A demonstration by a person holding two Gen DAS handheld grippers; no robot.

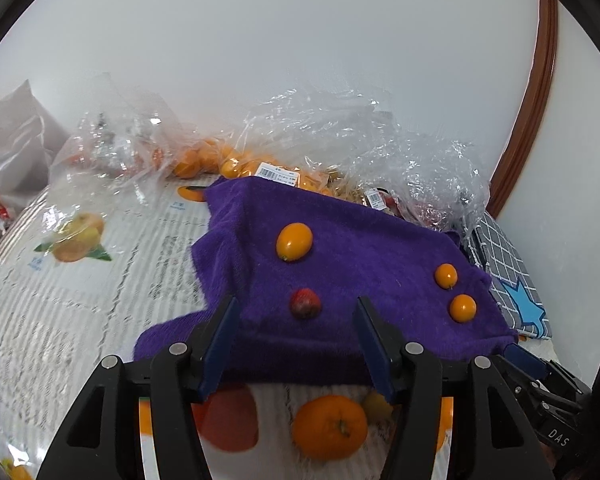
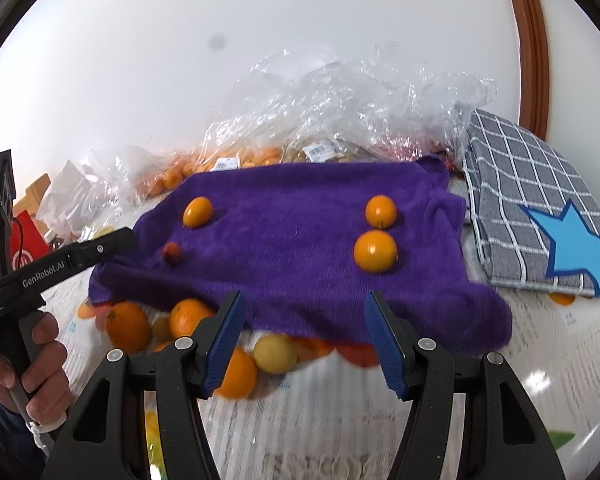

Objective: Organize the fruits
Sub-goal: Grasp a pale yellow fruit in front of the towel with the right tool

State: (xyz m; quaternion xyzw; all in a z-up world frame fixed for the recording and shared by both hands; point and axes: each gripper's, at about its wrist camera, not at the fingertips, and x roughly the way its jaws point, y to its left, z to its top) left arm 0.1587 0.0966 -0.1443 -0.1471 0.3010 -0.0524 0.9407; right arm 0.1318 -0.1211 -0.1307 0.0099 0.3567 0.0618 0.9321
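Observation:
A purple towel (image 1: 360, 248) lies on the printed tablecloth. On it sit three small orange kumquats (image 1: 294, 241) (image 1: 446, 275) (image 1: 463, 308) and one small red fruit (image 1: 305, 303). My left gripper (image 1: 294, 304) is open and empty, its fingertips at the towel's near edge either side of the red fruit. In the right wrist view the towel (image 2: 300, 240) carries the same kumquats (image 2: 198, 211) (image 2: 381, 211) (image 2: 375, 251) and red fruit (image 2: 172, 252). My right gripper (image 2: 302, 300) is open and empty at the towel's near edge.
Clear plastic bags (image 1: 332, 136) of oranges and other fruit pile up behind the towel. A grey checked cloth (image 2: 532, 200) with a blue star lies to the right. The tablecloth (image 1: 80, 300) is printed with fruit pictures.

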